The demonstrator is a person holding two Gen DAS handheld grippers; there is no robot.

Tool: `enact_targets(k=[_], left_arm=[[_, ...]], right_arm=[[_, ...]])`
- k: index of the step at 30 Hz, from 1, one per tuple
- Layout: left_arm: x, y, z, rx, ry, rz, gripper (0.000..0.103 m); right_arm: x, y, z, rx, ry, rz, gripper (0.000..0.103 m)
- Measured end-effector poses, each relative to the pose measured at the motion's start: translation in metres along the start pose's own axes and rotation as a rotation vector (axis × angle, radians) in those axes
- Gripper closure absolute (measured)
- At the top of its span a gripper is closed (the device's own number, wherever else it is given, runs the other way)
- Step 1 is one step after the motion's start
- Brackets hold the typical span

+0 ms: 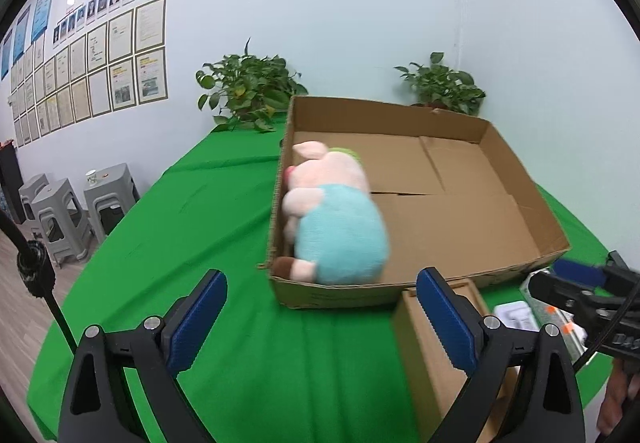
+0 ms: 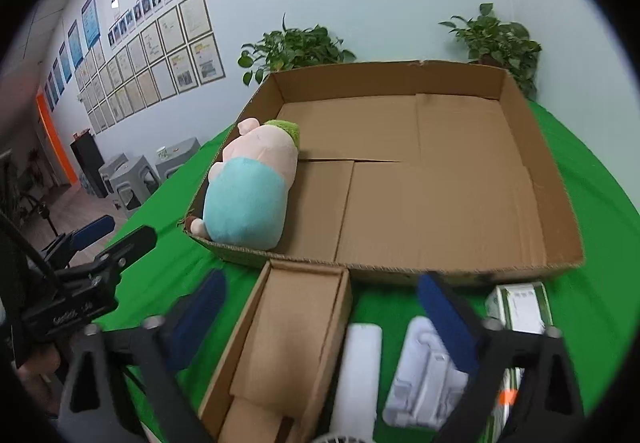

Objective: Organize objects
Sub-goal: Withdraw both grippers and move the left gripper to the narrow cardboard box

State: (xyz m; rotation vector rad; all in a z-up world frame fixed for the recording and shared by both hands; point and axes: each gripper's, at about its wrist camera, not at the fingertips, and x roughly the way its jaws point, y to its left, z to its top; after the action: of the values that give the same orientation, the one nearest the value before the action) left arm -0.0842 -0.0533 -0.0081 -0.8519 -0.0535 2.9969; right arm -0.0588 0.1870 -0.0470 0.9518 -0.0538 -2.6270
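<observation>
A plush pig (image 1: 334, 221) in a teal shirt lies in the near left corner of a large shallow cardboard box (image 1: 472, 131) on the green table; it also shows in the right wrist view (image 2: 250, 189), inside the box (image 2: 532, 147). My left gripper (image 1: 320, 319) is open and empty, just in front of the box. My right gripper (image 2: 320, 317) is open and empty above a small open cardboard box (image 2: 288, 331), a white tube-shaped item (image 2: 358, 359) and a white plastic tray (image 2: 424, 371).
A green-and-white carton (image 2: 520, 303) lies at the right of the small items. Two potted plants (image 1: 248, 91) (image 1: 444, 83) stand behind the big box. Grey stools (image 1: 60, 219) stand left of the table. The green table's edge (image 1: 80, 283) curves at left.
</observation>
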Motion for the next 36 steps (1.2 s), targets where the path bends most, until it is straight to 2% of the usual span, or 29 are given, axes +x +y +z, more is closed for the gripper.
enact_targets(k=[1, 2, 3, 4, 5, 8, 9, 10, 11, 12, 13, 15, 19, 25, 28, 31, 33, 36], left_arm=[[-0.002, -0.005, -0.001, 0.004, -0.003, -0.002, 0.029], [-0.003, -0.009, -0.002, 0.005, 0.001, -0.012, 0.057], [-0.003, -0.013, -0.003, 0.007, 0.017, -0.030, 0.071], [-0.003, -0.016, -0.004, 0.009, 0.034, -0.045, 0.090], [-0.002, -0.020, -0.006, 0.012, 0.047, -0.053, 0.095], [-0.006, -0.030, -0.008, 0.021, 0.048, -0.081, 0.093], [-0.009, -0.032, -0.007, 0.017, 0.037, -0.076, 0.090], [-0.010, -0.033, -0.007, 0.017, 0.032, -0.072, 0.072], [-0.012, -0.034, -0.006, 0.020, 0.026, -0.074, 0.045], [-0.014, -0.033, -0.005, 0.015, 0.014, -0.072, 0.034], [-0.017, -0.031, -0.005, 0.004, 0.005, -0.066, 0.022], [-0.019, -0.027, -0.005, -0.024, 0.010, -0.087, 0.020], [-0.016, -0.024, -0.004, -0.034, 0.039, -0.100, 0.020], [-0.018, -0.025, -0.001, -0.024, 0.041, -0.118, 0.020], [-0.021, -0.023, 0.003, -0.028, 0.037, -0.116, 0.020], [-0.028, -0.023, 0.006, -0.013, 0.033, -0.118, 0.020], [-0.033, -0.023, 0.008, -0.006, 0.038, -0.128, 0.020], [-0.038, -0.027, 0.007, 0.009, 0.058, -0.131, 0.020]], right_arm=[[-0.003, -0.004, -0.006, 0.010, -0.001, -0.011, 0.063], [-0.003, -0.005, -0.008, 0.020, 0.000, -0.023, 0.072], [-0.005, -0.009, -0.012, 0.024, -0.002, -0.041, 0.087], [-0.007, -0.011, -0.015, 0.026, -0.003, -0.048, 0.093], [-0.012, -0.014, -0.020, 0.030, -0.004, -0.049, 0.093], [-0.019, -0.018, -0.025, 0.043, -0.013, -0.058, 0.093], [-0.021, -0.019, -0.026, 0.044, -0.016, -0.065, 0.089], [-0.021, -0.021, -0.026, 0.046, -0.014, -0.079, 0.065], [-0.023, -0.022, -0.028, 0.046, -0.015, -0.091, 0.044], [-0.024, -0.024, -0.029, 0.048, -0.025, -0.105, 0.008], [-0.027, -0.027, -0.031, 0.051, -0.042, -0.116, 0.003], [-0.031, -0.029, -0.032, 0.050, -0.052, -0.137, 0.003], [-0.031, -0.034, -0.033, 0.063, -0.051, -0.119, 0.003], [-0.036, -0.029, -0.035, 0.018, -0.061, -0.051, 0.003], [-0.045, -0.020, -0.042, -0.062, -0.060, -0.002, 0.003], [-0.063, -0.006, -0.056, -0.131, -0.038, 0.124, 0.003], [-0.077, 0.008, -0.067, -0.164, -0.004, 0.241, 0.003], [-0.095, 0.023, -0.078, -0.144, 0.056, 0.426, 0.003]])
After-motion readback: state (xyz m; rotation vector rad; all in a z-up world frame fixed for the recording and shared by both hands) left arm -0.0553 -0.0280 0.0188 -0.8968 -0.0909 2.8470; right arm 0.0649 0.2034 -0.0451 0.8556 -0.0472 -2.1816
